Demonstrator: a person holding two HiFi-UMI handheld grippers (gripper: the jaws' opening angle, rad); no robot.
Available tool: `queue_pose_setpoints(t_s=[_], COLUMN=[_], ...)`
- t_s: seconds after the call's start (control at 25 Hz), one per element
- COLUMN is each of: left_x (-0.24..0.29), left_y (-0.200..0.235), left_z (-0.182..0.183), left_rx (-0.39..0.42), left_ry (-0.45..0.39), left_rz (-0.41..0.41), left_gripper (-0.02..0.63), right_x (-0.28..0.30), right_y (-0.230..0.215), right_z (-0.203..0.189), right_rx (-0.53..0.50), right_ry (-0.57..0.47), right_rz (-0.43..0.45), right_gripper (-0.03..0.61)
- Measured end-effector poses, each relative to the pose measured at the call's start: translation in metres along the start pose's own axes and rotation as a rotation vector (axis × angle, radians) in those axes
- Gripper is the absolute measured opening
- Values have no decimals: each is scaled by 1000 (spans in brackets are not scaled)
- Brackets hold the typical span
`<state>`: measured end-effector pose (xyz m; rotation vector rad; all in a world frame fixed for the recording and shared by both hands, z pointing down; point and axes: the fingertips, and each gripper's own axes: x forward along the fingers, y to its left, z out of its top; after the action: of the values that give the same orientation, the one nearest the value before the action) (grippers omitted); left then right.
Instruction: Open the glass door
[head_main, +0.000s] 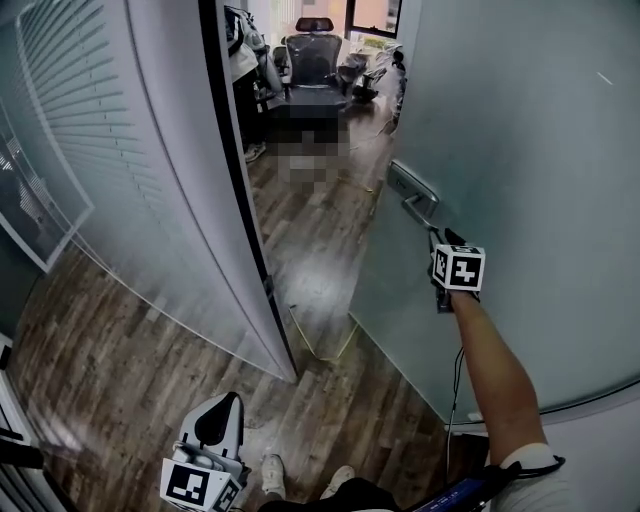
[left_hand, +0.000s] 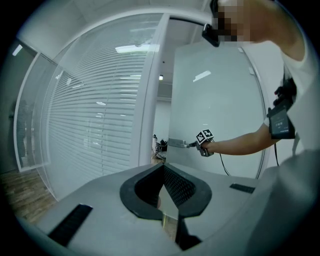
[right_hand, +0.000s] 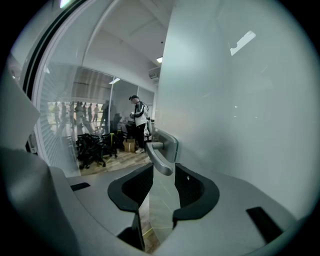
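Dark wood-plank flooring (head_main: 120, 370) runs under a frosted glass door (head_main: 520, 150) that stands ajar, its free edge swung clear of the black door frame (head_main: 235, 170). Through the gap beside the door, a black office chair (head_main: 313, 60) and a standing person (head_main: 245, 60) are in the room beyond. On the far side of the gap from the door, a glass partition with horizontal blinds (head_main: 150, 180) meets the frame.

A metal lever door handle (head_main: 413, 205) is mounted near the door's free edge. The right gripper (head_main: 437, 240) is at the end of that lever. In the right gripper view its jaws are closed on the lever's rounded tip (right_hand: 159, 155), the door's pane (right_hand: 240, 100) filling the space beside them. A bare forearm (head_main: 495, 370) and a thin cable (head_main: 458, 385) trail back from it.

The left gripper (head_main: 222, 410) hangs low, well away from the door, above the floor near the person's shoes (head_main: 272, 472). In the left gripper view its jaws meet at the tips with nothing between them (left_hand: 162, 172), and they point toward the door (left_hand: 220, 90) and its handle (left_hand: 179, 143).
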<state>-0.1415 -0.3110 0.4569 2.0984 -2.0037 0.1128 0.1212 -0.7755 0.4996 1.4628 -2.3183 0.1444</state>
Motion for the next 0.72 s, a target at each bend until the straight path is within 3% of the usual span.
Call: queue_pose_setpoints(t_s=[0.16, 0.36, 0.72], left_x=[0, 3, -5], left_y=[4, -5, 20], left_z=[17, -11, 57], left_rx=[3, 34, 54], left_ry=[-19, -44, -79], left_rz=[-26, -67, -188], left_gripper=[0, 0, -1], right_x=[-30, -81, -190], right_y=[8, 22, 75], right_z=[28, 7, 84], right_rx=[-15, -24, -9], right_ry=[-52, -157, -255], right_rz=[12, 36, 29], right_gripper=[135, 121, 83])
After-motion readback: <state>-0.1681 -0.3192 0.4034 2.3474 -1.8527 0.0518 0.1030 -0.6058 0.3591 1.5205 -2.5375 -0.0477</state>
